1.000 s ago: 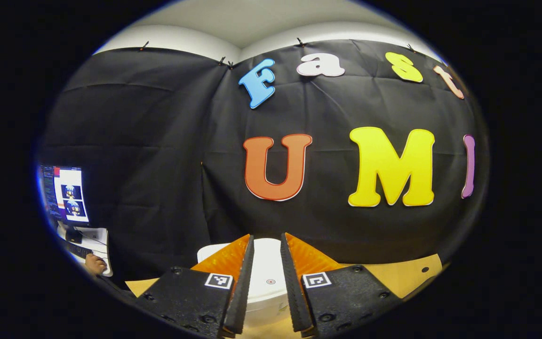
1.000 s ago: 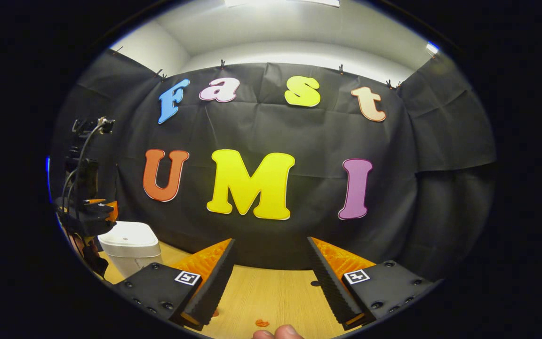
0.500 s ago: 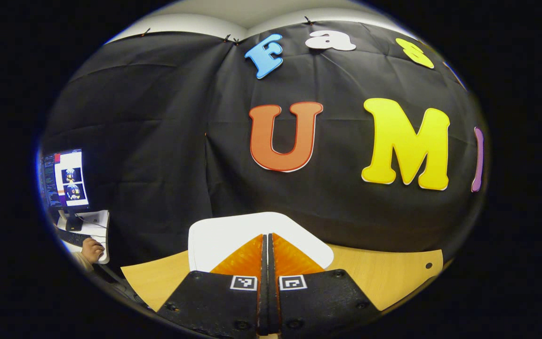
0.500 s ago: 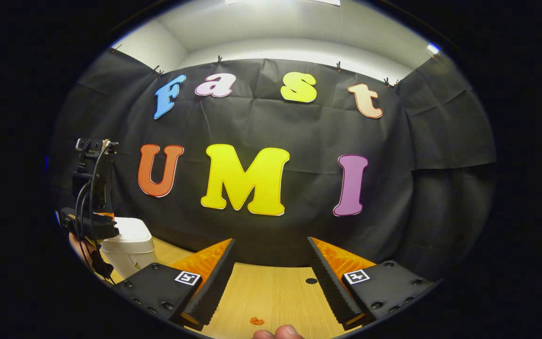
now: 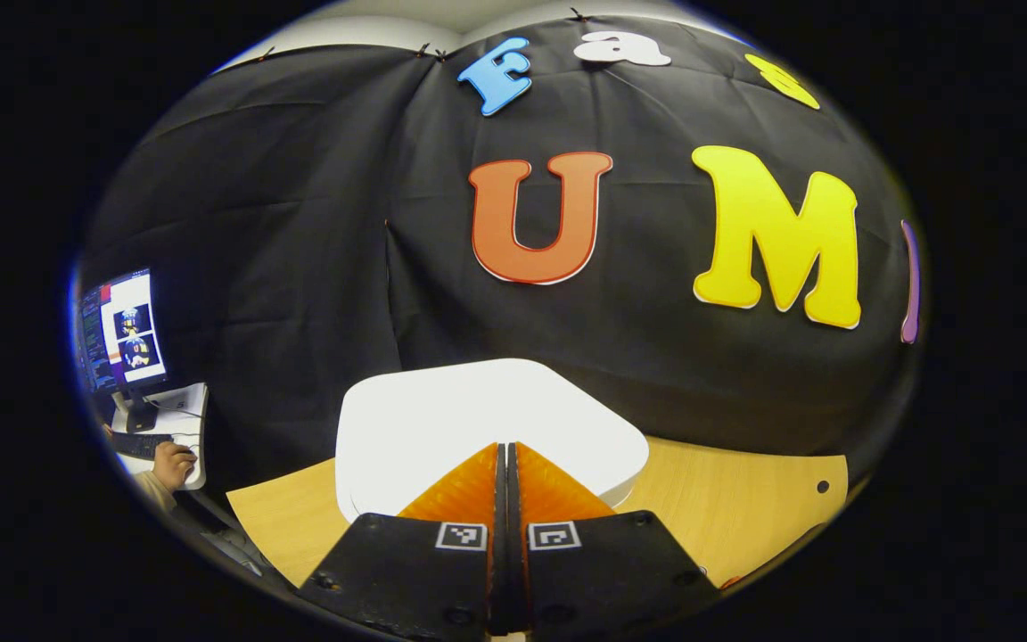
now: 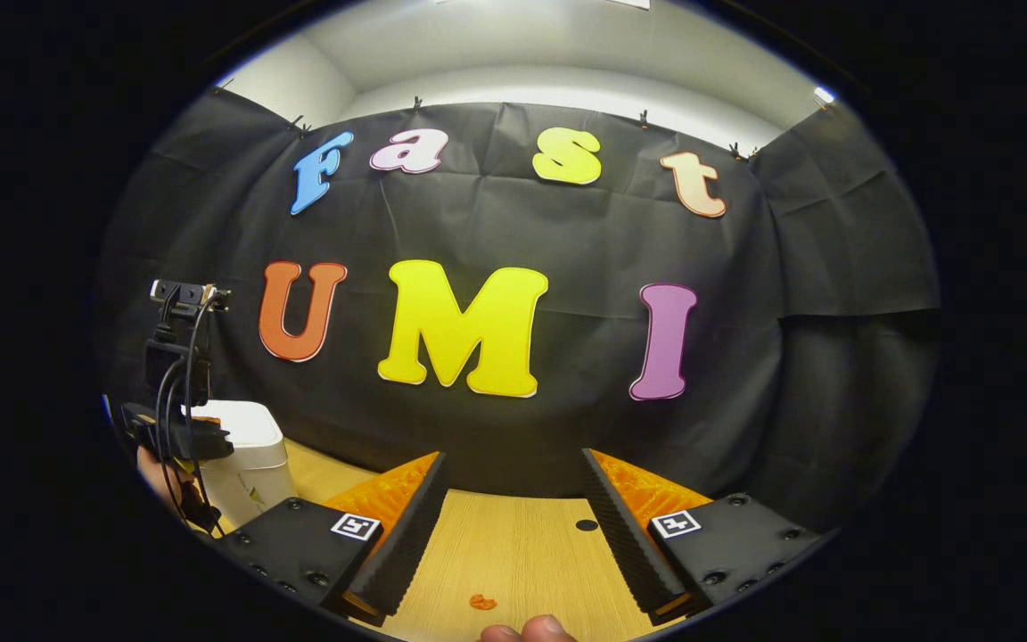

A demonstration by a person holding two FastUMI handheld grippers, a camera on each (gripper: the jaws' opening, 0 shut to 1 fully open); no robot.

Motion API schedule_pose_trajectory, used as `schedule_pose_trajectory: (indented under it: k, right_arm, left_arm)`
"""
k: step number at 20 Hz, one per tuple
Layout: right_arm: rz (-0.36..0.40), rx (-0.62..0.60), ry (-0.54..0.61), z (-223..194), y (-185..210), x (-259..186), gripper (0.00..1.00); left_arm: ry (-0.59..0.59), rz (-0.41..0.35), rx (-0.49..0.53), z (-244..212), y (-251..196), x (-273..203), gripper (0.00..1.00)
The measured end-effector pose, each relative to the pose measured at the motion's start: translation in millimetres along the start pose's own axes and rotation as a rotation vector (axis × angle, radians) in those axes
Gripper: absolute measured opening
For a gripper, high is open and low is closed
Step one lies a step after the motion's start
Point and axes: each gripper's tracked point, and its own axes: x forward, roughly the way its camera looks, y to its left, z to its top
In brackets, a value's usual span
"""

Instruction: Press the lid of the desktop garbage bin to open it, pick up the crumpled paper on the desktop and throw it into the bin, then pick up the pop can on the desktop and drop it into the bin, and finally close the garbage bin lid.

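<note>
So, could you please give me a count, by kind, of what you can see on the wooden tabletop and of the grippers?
Grippers: 2, left gripper shut, right gripper open
White bins: 1, bin
Small orange scraps: 1, scrap on the table
Total: 4

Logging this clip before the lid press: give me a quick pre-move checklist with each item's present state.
1. Left gripper fingers closed for pressing: ok.
2. Left gripper tips over the bin lid: ok.
3. Lid closed: ok.
4. Tips touching the lid: cannot tell.
5. Right gripper open, above the bare table, apart from the bin: ok.
6. Crumpled paper and pop can located: cannot tell.
</note>
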Motion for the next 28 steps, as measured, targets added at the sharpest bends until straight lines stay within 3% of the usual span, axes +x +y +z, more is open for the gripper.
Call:
schedule_pose_trajectory:
  k: [6,12,15,18,22,27,28]
  right_arm:
    - [0.003,0.027,0.034,-14,3,1,0.94]
    - [0.017,0.027,0.006,-1,4,4,0.94]
    - [0.006,0.034,-0.007,2,3,7,0.94]
    - [0.005,0.055,-0.006,3,8,4,0.94]
    - [-0.001,0.074,-0.009,4,10,-1,0.94]
    - [-0.029,0.087,-0.029,9,1,-8,0.94]
    - [-0.036,0.093,-0.032,10,-2,-10,0.94]
  left_arm:
    - [-0.012,-0.004,0.004,-3,1,0,0.04]
    - [-0.046,-0.034,0.030,17,-2,-5,0.03]
    - [-0.117,-0.051,-0.018,48,1,-13,0.04]
    - [-0.173,-0.106,0.006,73,-10,-19,0.08]
    - [-0.206,-0.181,0.010,92,-22,-24,0.77]
    - [-0.279,-0.237,0.043,114,-26,-35,0.99]
    - [-0.287,-0.247,0.043,117,-28,-38,0.99]
